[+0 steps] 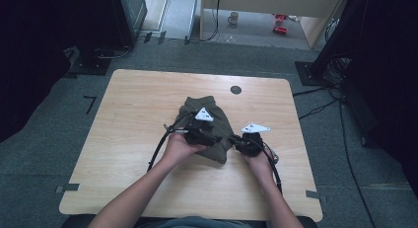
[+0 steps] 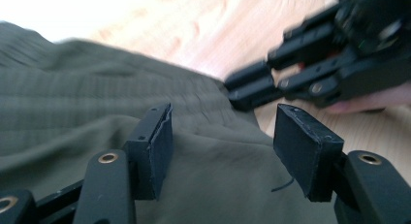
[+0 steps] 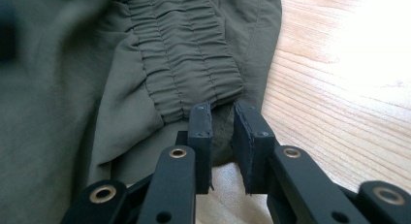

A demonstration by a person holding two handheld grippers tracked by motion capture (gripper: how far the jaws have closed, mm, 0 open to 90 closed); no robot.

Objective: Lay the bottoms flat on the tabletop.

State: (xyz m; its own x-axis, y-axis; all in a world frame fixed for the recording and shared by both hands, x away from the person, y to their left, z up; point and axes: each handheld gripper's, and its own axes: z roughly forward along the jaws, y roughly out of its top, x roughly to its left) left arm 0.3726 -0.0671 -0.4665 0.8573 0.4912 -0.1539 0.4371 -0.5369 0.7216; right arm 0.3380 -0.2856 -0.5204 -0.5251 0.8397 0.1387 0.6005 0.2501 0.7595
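Note:
An olive-green garment (image 1: 207,124) lies folded on the wooden table (image 1: 138,114). My left gripper (image 1: 213,138) hovers over its near part, jaws wide open; in the left gripper view (image 2: 223,146) only loose cloth (image 2: 97,103) lies below the pads. My right gripper (image 1: 235,142) sits at the garment's near right corner. In the right gripper view (image 3: 223,132) its jaws stand close together with the hem just below the gathered waistband (image 3: 184,59) pinched between the pads. The right gripper (image 2: 310,78) also shows, blurred, at the cloth's edge in the left gripper view.
A small black disc (image 1: 236,90) sits near the table's far edge. Cables trail from both grippers across the near table. Bare wood (image 3: 339,112) lies right of the garment. Beyond the table are grey carpet, dark stands and a mug (image 1: 233,18) on the floor.

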